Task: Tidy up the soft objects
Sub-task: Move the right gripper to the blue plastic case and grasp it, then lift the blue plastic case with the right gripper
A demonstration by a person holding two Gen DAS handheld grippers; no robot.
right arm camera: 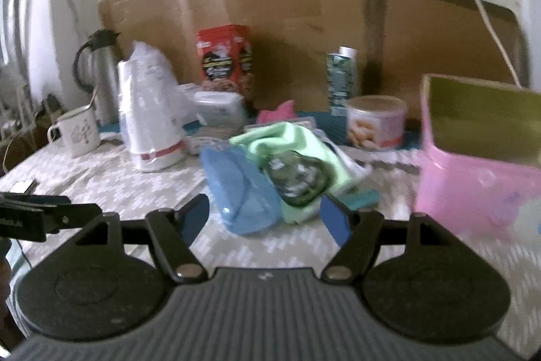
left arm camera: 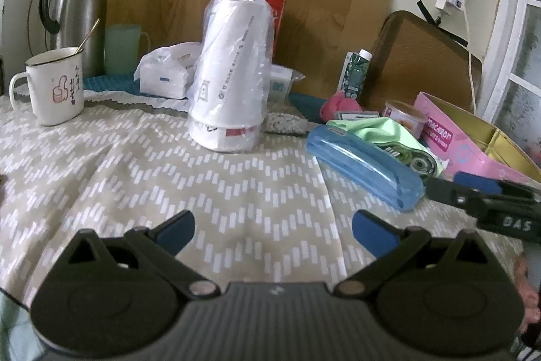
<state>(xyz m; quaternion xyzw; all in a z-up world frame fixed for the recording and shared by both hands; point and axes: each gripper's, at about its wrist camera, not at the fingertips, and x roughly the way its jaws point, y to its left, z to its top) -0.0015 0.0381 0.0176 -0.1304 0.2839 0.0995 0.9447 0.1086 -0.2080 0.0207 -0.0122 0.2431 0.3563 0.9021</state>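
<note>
While green cloth (right arm camera: 290,141) lies just ahead of right gripper (right arm camera: 265,219) | jaws apart | left gripper (left arm camera: 273,230) jaws apart, empty

- left wrist cam sits low over the tabletop (left arm camera: 236,178), facing 12 o'clock at the wall
- right wrist cam sits close behind the blue case (right arm camera: 240,192), which both views share
</note>
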